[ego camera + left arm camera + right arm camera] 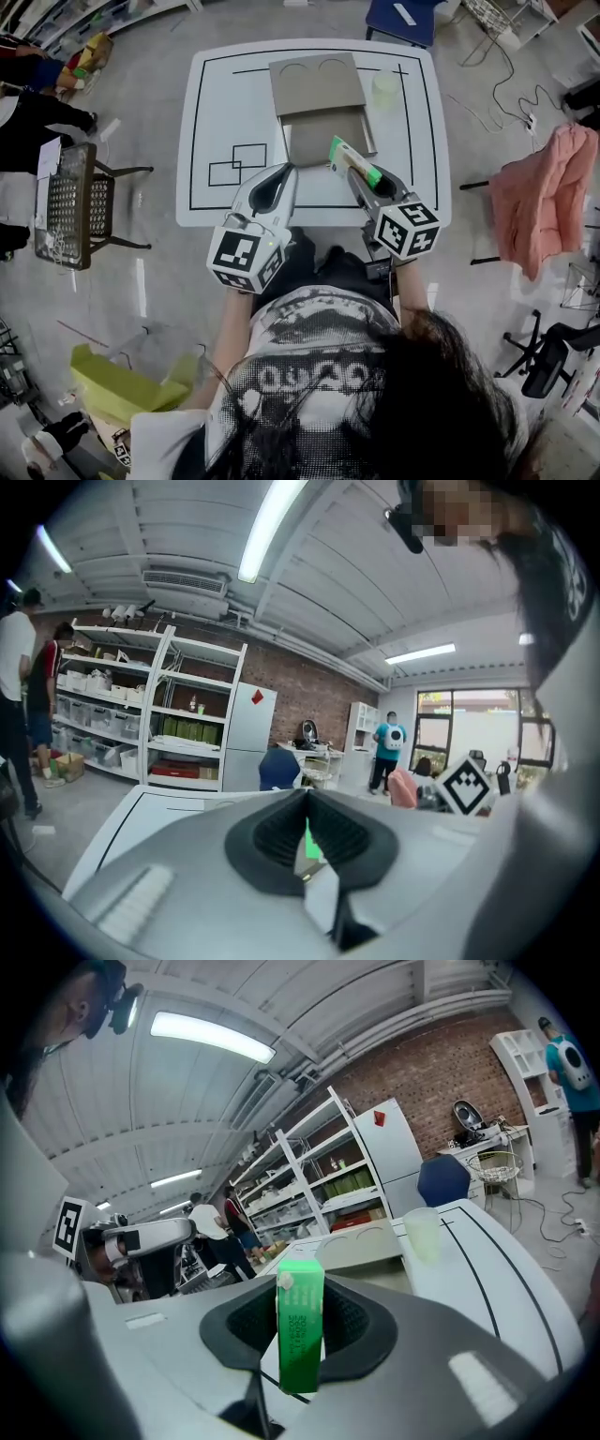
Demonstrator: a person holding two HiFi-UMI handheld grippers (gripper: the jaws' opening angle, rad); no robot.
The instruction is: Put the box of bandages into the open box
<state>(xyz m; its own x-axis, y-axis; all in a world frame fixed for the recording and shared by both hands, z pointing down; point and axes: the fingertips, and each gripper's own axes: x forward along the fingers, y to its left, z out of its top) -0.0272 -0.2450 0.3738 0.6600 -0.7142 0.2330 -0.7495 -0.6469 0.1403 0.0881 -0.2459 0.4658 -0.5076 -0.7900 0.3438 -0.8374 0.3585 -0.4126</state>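
The box of bandages (345, 153), green and white, sticks out forward from my right gripper (361, 180), which is shut on it just above the near right corner of the open cardboard box (319, 141). That box lies at the table's far centre with its lid (317, 82) folded back. In the right gripper view the green box (300, 1307) stands upright between the pads of my right gripper (300, 1354), and the cardboard box (366, 1246) lies beyond. My left gripper (281, 173) hovers beside the cardboard box's near left corner, shut (306, 832) and holding nothing.
A translucent cup (383, 89) stands right of the cardboard box. Black outlines (236, 164) mark the white table (216, 112). A chair with a wire basket (66, 202) stands on the left, and a pink cloth (544, 197) hangs on the right. People stand by the shelves (122, 724).
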